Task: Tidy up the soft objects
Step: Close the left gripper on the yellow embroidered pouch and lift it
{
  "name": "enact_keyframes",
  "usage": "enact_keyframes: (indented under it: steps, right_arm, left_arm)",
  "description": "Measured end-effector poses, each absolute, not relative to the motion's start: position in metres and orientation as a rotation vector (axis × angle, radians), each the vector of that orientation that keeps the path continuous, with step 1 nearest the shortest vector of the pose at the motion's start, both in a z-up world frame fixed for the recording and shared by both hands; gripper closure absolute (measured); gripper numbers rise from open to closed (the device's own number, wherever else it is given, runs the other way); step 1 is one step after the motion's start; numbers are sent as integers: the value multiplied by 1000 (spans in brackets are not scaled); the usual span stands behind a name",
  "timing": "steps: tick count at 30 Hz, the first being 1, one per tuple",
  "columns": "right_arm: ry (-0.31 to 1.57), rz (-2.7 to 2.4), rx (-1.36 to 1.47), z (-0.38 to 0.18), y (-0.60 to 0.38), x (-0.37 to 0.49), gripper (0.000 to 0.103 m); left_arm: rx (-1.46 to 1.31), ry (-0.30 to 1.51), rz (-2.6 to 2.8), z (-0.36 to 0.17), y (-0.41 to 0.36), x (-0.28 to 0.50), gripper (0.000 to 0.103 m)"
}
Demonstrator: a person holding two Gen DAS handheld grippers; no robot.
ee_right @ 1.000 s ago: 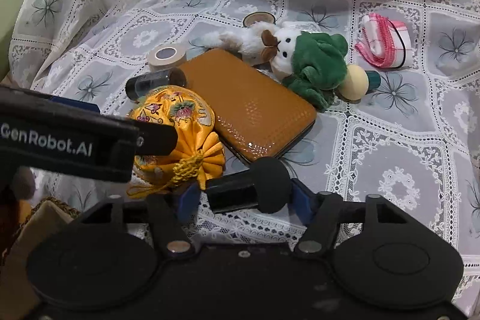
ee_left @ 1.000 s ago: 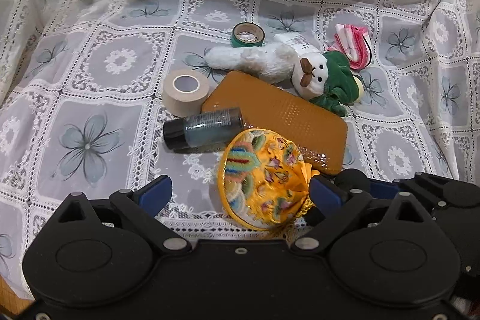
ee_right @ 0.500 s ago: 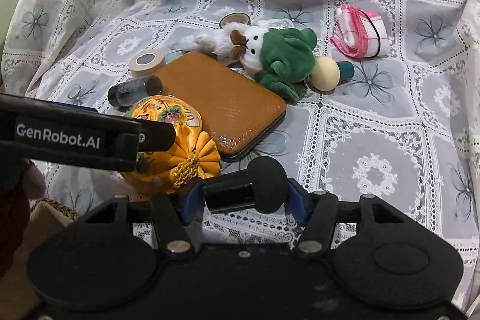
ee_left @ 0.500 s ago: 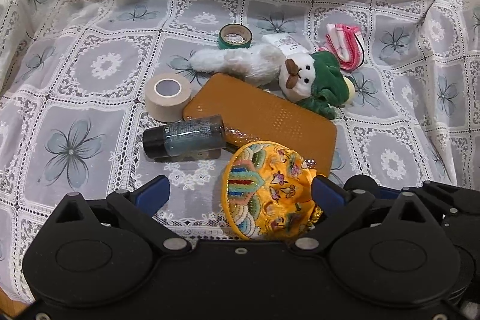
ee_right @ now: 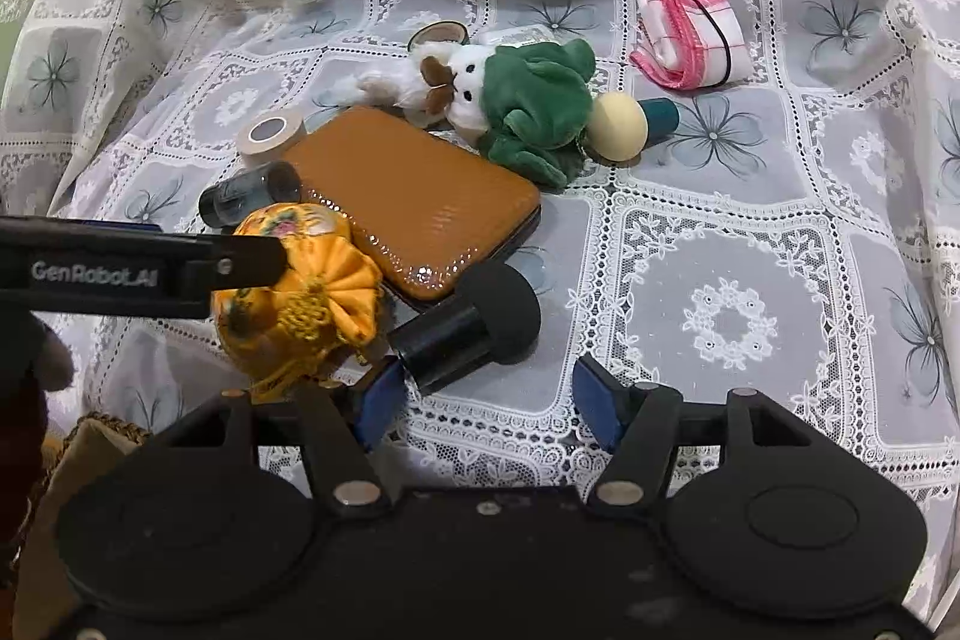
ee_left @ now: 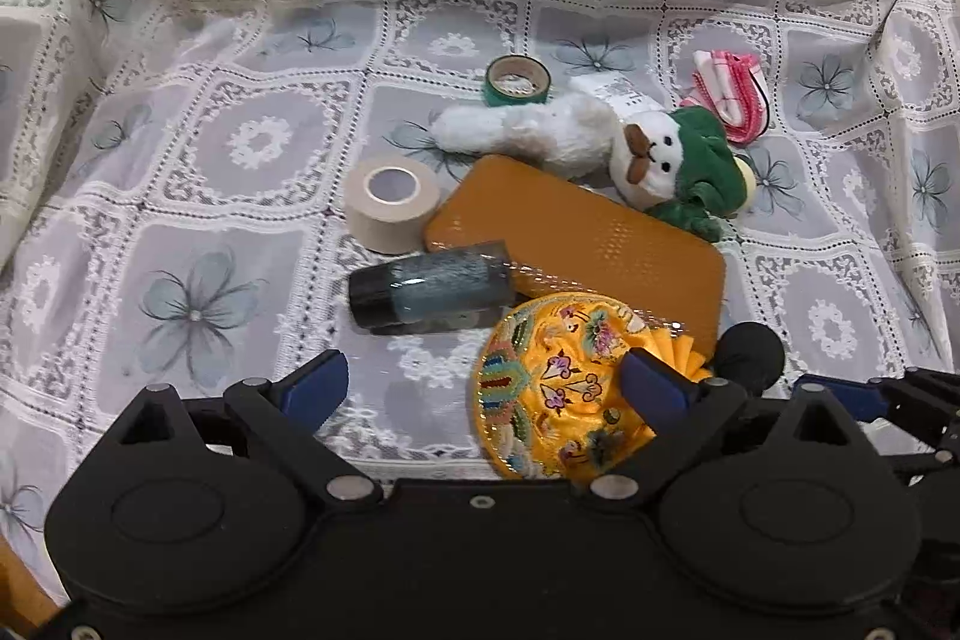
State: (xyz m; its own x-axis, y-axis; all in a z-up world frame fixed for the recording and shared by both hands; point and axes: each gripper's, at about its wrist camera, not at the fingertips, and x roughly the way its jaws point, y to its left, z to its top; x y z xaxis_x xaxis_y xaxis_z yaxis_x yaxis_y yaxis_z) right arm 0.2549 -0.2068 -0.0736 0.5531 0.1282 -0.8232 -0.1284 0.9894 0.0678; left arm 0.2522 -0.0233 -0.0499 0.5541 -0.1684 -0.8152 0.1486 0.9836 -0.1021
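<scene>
My left gripper point(ee_left: 483, 385) is open, and a yellow embroidered pouch point(ee_left: 552, 382) lies on the lace cloth against its right finger, far from the left one. In the right wrist view that pouch point(ee_right: 300, 298) sits under the left gripper's labelled finger. My right gripper point(ee_right: 489, 397) has its jaws opening. A black foam-tipped cylinder point(ee_right: 474, 322) lies tilted between them, leaning on the left finger point(ee_right: 384, 394) only. A white plush dog in a green hood point(ee_left: 660, 154) lies further back.
An orange-brown case point(ee_left: 576, 232), a dark bottle point(ee_left: 429, 292), a beige tape roll point(ee_left: 393, 202) and a green tape roll point(ee_left: 516, 79) surround the pouch. A pink-and-white cloth bundle point(ee_right: 690, 34) and a cream ball on a teal handle point(ee_right: 618, 124) lie at the right.
The right gripper's jaws have parted; the black foam-tipped cylinder they clamped now lies tilted and loose against one finger. The left gripper has hardly shifted.
</scene>
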Motion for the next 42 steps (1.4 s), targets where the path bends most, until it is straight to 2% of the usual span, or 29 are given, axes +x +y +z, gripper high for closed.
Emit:
enact_keyframes:
  steps: [11, 18, 33, 35, 37, 42]
  right_arm:
    - [964, 127, 4, -73, -208, 254, 38]
    - [957, 122, 12, -71, -208, 252, 38]
    - [920, 182, -100, -74, -197, 273, 34]
    - [929, 189, -100, -78, -197, 276, 37]
    - [949, 204, -85, -81, -197, 276, 47]
    - [941, 164, -41, -78, -202, 266, 47]
  left_arm:
    - [22, 962, -31, -49, 8, 254, 8]
    - [50, 1020, 102, -63, 23, 255, 16]
    - [-58, 1011, -17, -41, 17, 239, 14]
    - [-60, 1011, -26, -40, 16, 237, 14]
    - [-70, 1010, -35, -39, 16, 235, 10]
    - [-100, 992, -73, -34, 10, 234, 9]
